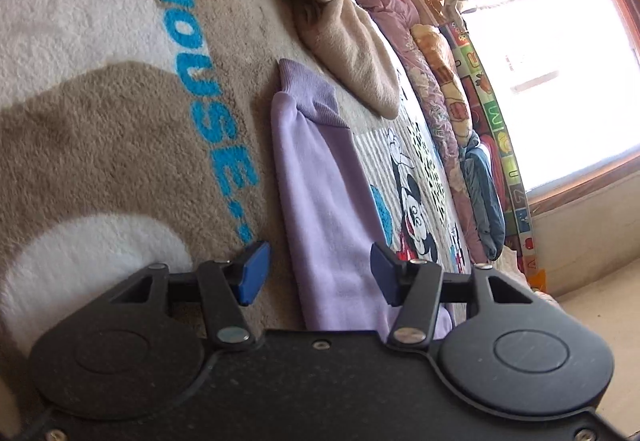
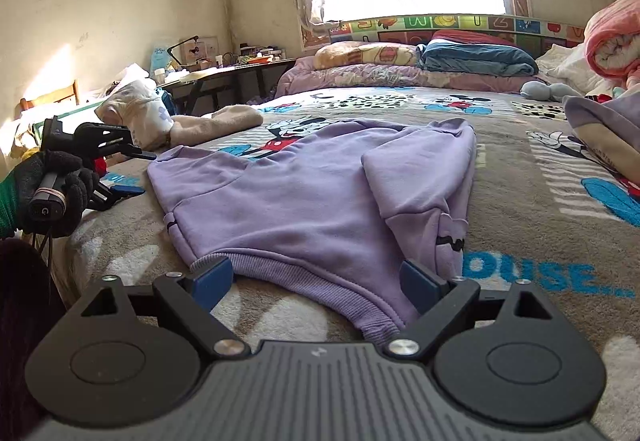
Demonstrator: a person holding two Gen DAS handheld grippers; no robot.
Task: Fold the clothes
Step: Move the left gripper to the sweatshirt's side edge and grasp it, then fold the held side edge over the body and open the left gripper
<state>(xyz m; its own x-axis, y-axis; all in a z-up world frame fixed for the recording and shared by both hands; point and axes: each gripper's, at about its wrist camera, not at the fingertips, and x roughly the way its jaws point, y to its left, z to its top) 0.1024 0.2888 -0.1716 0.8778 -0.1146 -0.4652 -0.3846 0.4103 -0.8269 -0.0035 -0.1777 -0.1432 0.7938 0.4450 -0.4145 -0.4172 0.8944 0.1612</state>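
The right gripper sits low over the bed, its blue fingers spread wide, nothing between them, the ribbed hem of a lilac sweatshirt just ahead. The sweatshirt lies flat on the cartoon-print blanket, one sleeve folded in across its body. Off to the left side, a gloved hand holds the left gripper at the bed's edge; it too stands wide open and empty, poised over the garment's side, with the other sleeve's ribbed cuff stretching away in front of it. A beige cloth lies beyond, near a pale pillow. Folded quilts line the window wall.
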